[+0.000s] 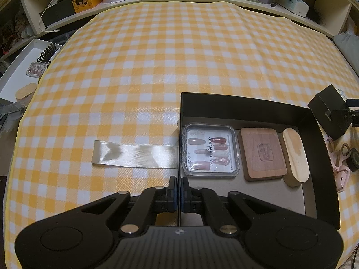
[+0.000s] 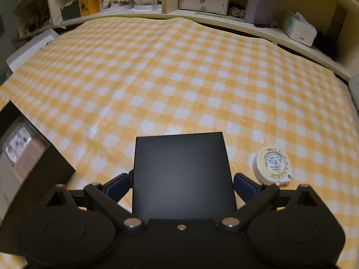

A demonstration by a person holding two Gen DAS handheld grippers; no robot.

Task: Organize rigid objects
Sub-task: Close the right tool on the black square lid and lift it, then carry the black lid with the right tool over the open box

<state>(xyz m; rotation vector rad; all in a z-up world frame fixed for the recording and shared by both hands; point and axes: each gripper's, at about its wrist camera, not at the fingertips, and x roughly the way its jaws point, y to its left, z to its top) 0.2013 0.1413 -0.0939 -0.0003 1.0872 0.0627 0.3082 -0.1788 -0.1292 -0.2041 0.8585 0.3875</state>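
A black open box [image 1: 246, 105] lies on the yellow checked cloth. In it sit a clear case of press-on nails [image 1: 209, 150], a square wooden block [image 1: 262, 153] and an oval wooden piece [image 1: 295, 157]. My left gripper [image 1: 178, 182] is shut on the box's left wall [image 1: 179, 148], one finger on each side. My right gripper [image 2: 182, 179] is shut on a small black box [image 2: 182, 172] and holds it above the cloth; it also shows in the left wrist view [image 1: 326, 112], just right of the big box. The big box's corner [image 2: 33, 163] lies to its left.
A satin ribbon [image 1: 134, 155] lies left of the box. A round tape measure [image 2: 271, 167] lies right of my right gripper. Pink and dark small items [image 1: 341, 163] lie right of the box. A white tray [image 1: 24, 67] with items sits far left. Shelves run along the back.
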